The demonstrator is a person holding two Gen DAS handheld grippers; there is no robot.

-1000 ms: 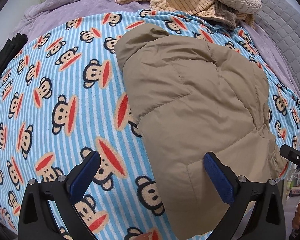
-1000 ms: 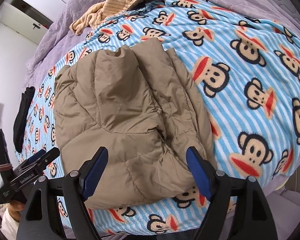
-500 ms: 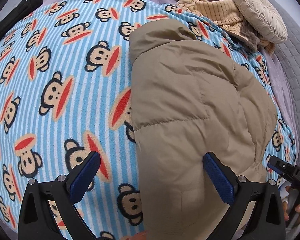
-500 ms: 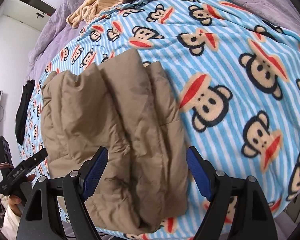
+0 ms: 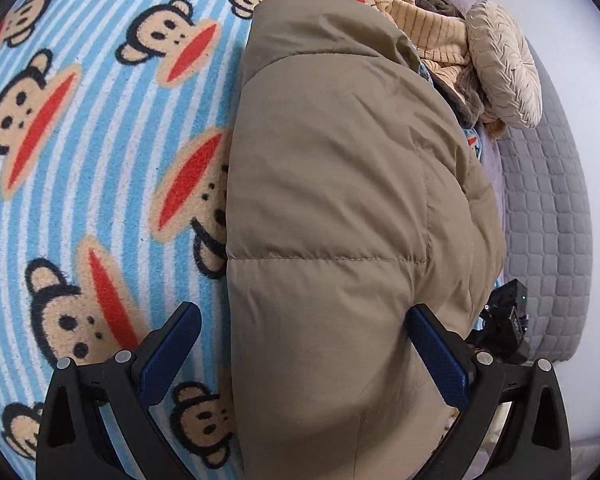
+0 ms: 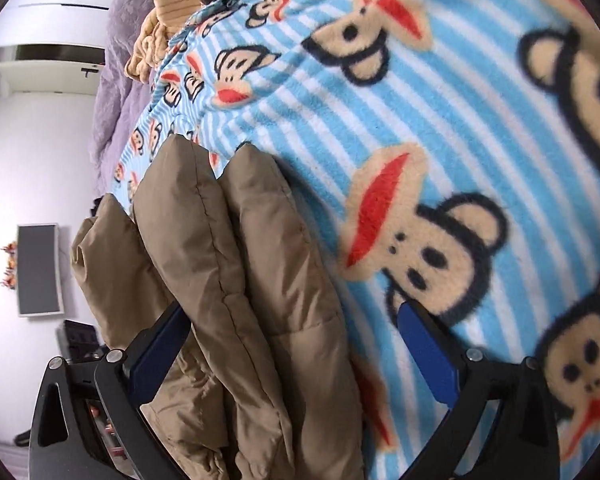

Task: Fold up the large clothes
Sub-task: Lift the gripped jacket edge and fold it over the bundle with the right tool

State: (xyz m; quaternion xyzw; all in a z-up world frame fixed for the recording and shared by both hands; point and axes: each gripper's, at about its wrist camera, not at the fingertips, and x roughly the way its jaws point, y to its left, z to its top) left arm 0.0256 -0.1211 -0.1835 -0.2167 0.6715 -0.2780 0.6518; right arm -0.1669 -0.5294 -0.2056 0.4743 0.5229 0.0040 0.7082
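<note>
Straddling jacket — left tool spread.

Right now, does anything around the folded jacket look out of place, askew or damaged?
Nothing looks damaged or spilled. The tan puffer jacket lies folded in uneven, puffy layers on the monkey-print blanket. A heap of striped clothes and a round cushion sits beyond it. Both the left gripper and right gripper are open.

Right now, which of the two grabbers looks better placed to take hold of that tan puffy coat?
Probably the left gripper: the coat fills most of the gap between its open fingers. The right gripper, also open, straddles only the coat's edge and blanket.
</note>
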